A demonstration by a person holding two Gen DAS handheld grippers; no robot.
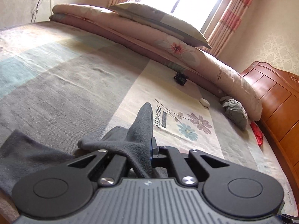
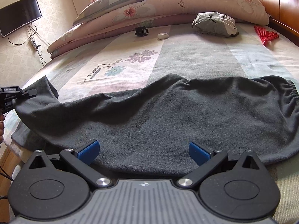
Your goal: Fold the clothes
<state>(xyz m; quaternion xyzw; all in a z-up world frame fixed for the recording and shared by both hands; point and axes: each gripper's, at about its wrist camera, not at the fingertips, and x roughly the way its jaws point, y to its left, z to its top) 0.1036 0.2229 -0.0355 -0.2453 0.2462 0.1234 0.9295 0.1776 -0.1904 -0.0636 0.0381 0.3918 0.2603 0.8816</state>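
Observation:
Dark grey fleece trousers (image 2: pixel 158 115) lie spread across the near part of the bed, elastic waistband (image 2: pixel 293 91) at the right. My left gripper (image 1: pixel 143 149) is shut on the trousers' leg end (image 1: pixel 142 127), which bunches up between its blue pads and stands lifted off the sheet. In the right wrist view that same left gripper (image 2: pixel 28 93) shows at the far left edge, pinching the fabric. My right gripper (image 2: pixel 143 152) hovers low over the near edge of the trousers, blue pads (image 2: pixel 89 150) wide apart, nothing between them.
A folded floral quilt (image 2: pixel 168 5) and pillow (image 2: pixel 115 1) line the far side of the bed. A crumpled grey-green garment (image 2: pixel 214 25), a white case (image 2: pixel 163 35), a black hair clip (image 2: pixel 141 31) and a red fan (image 2: pixel 265 35) lie near them. The wooden headboard (image 1: pixel 276 100) stands at the right.

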